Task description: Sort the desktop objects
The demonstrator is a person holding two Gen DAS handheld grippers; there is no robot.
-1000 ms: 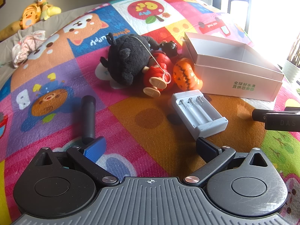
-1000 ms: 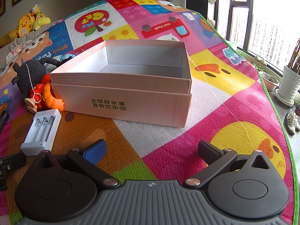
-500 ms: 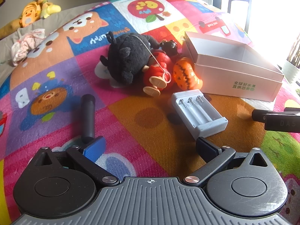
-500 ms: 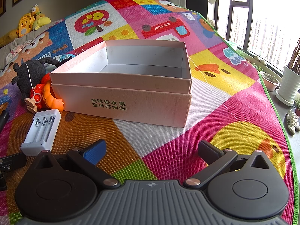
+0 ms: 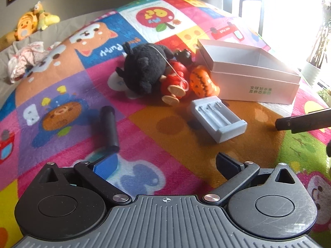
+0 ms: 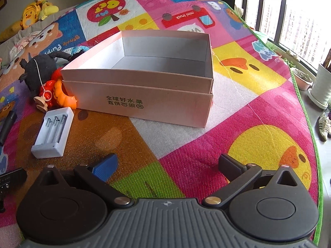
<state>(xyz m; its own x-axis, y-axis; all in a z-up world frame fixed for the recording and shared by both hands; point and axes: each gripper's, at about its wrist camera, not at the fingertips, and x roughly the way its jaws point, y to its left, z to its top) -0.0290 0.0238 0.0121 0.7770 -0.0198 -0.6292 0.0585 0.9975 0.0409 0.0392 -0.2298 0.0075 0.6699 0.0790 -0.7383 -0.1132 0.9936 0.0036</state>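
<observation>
On a colourful play mat lie a black plush toy (image 5: pixel 144 68), a red wooden toy (image 5: pixel 173 82), an orange pumpkin toy (image 5: pixel 202 81), a white battery holder (image 5: pixel 218 117) and a black cylinder (image 5: pixel 108 126). An open white cardboard box (image 6: pixel 144 95) stands beside them and looks empty. My left gripper (image 5: pixel 165 163) is open and empty, near the cylinder and the battery holder. My right gripper (image 6: pixel 167 165) is open and empty in front of the box; the battery holder (image 6: pixel 52 132) lies to its left. A finger of the right gripper (image 5: pixel 304 122) shows at the right edge of the left wrist view.
A yellow plush (image 5: pixel 31 22) and a crumpled cloth (image 5: pixel 24 60) lie at the far left by the wall. Windows, a white plant pot (image 6: pixel 322 86) and a shoe (image 6: pixel 325 126) are past the mat's right edge.
The left gripper's view has shifted slightly; the objects and the right gripper stay where they were.
</observation>
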